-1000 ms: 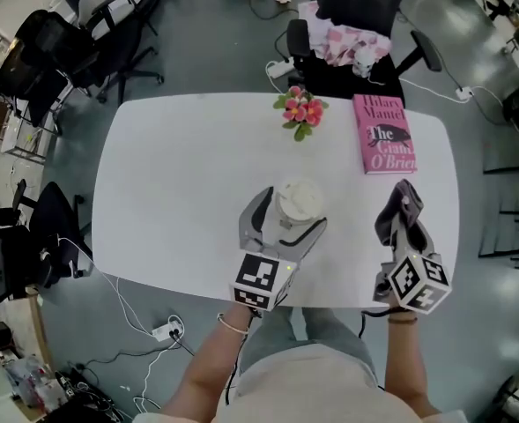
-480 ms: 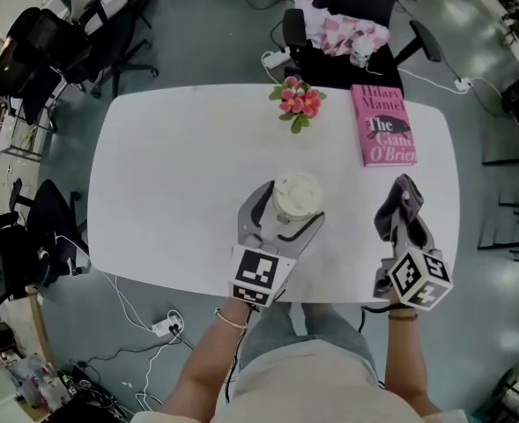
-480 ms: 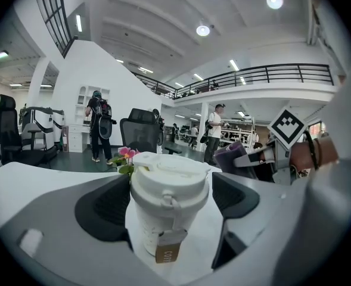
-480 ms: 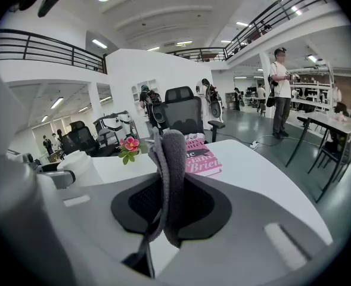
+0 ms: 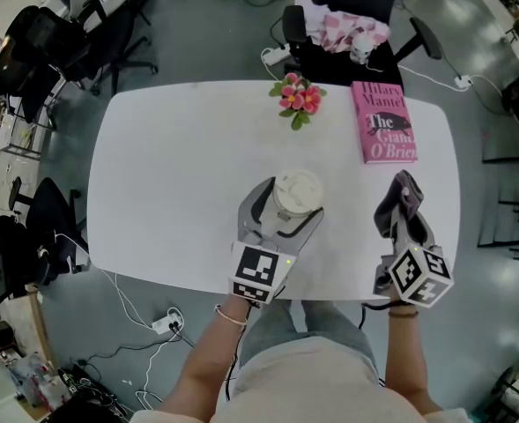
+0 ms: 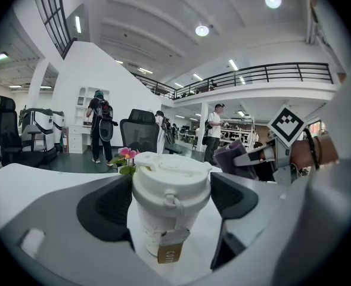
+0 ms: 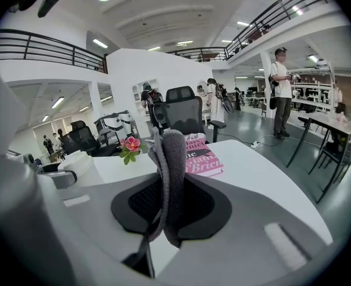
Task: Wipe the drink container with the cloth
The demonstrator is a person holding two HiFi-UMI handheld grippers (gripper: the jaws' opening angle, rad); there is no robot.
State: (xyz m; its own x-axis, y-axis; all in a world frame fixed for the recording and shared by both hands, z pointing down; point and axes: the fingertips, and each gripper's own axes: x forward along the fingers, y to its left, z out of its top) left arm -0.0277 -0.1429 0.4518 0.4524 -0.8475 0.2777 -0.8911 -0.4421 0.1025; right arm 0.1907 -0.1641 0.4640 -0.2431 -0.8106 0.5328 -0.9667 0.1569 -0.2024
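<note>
Head view: left gripper [image 5: 287, 208], jaws either side of a white lidded paper cup [image 5: 299, 190], contents hidden, upright on the smooth white table [image 5: 180, 174]; jaws just closing, not yet gripping. Right gripper [image 5: 405, 208], jaws clamped on folded grey fleecy cloth [image 7: 169, 177].

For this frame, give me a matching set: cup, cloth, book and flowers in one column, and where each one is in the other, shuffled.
Things:
1. cup
2. cloth
3. book
4. flowers

Places:
A. middle of the table's far edge
B. clamped in the right gripper
C. lying at the table's far right
D. standing on the table's near half

Pairs: 1-D, 2-B, 3-C, 4-A
</note>
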